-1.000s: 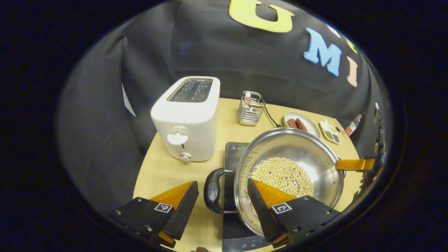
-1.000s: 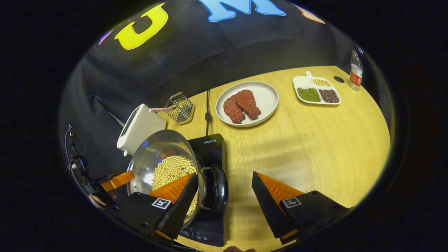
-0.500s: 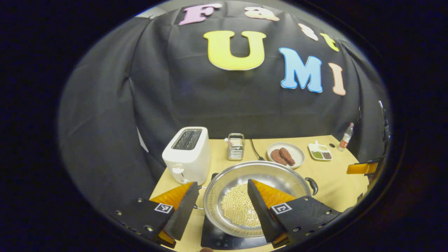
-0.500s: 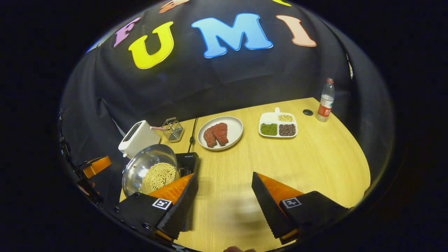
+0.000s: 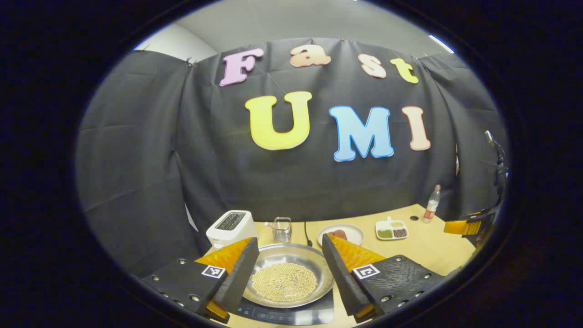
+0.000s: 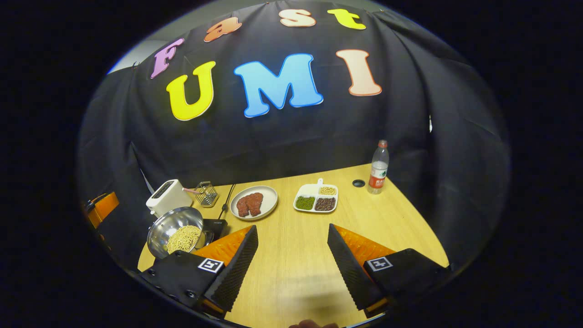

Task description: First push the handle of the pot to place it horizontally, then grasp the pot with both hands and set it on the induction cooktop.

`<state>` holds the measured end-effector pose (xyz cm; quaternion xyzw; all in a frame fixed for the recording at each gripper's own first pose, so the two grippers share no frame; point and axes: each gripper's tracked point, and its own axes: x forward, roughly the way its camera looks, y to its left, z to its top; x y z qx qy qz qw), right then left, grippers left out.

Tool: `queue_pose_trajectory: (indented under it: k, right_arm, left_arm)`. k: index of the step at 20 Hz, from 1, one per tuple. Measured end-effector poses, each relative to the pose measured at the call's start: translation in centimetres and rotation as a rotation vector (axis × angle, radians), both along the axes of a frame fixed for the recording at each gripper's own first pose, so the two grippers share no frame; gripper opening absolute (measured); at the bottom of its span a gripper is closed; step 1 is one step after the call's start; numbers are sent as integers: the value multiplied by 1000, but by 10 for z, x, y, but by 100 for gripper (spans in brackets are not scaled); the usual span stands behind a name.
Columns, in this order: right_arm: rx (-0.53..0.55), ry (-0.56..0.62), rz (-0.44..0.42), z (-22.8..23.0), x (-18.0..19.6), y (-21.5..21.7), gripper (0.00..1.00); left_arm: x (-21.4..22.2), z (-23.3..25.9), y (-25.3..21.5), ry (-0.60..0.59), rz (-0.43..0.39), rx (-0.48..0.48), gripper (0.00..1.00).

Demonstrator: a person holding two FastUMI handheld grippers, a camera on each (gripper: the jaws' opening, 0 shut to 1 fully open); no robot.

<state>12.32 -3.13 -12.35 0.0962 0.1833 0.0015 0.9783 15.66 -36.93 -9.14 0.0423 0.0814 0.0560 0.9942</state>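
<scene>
A steel pot [image 5: 284, 278] holding pale beans rests on the black induction cooktop [image 5: 291, 315] at the table's left end. My left gripper [image 5: 289, 240] hangs open, high above and behind the pot, touching nothing; its fingers hide the pot's side handles. In the right gripper view the pot [image 6: 175, 230] and cooktop [image 6: 215, 224] lie far off at lower left. My right gripper [image 6: 291, 228] is open over bare wood. Each gripper shows small at the other view's edge: the right gripper [image 5: 464, 226] and the left gripper [image 6: 101, 207].
Behind the pot stand a white toaster [image 6: 166, 196] and a wire holder [image 6: 206, 193]. A plate of meat [image 6: 253, 202], a divided dish of beans [image 6: 316, 198] and a water bottle [image 6: 378, 167] sit further right on the wooden table [image 6: 296, 259].
Both grippers have drawn back and risen away from the pot, whose handles they flanked a second ago. The pot stays on the cooktop and looks much smaller now.
</scene>
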Motion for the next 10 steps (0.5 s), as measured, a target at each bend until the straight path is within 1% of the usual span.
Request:
queue_pose_trajectory:
  k: [2,3,6,8,9,10]
  right_arm:
    - [-24,-56,-8,15,-15,-25,98]
    - [-27,-74,-10,20,-21,-34,98]
    - [-39,-122,-23,31,-44,-68,98]
    - [-47,-170,-17,38,-58,-86,98]
    - [-52,-189,-13,38,-66,-95,98]
    - [-52,-206,-12,38,-74,-105,98]
  left_arm:
    - [-19,14,-33,-42,3,-16,88]
    - [-28,19,-46,-66,17,-19,82]
    - [-61,18,-74,-121,101,-34,82]
    - [-79,15,-103,-134,108,-51,82]
    - [-88,15,-116,-132,103,-56,85]
    - [-94,15,-130,-134,94,-57,82]
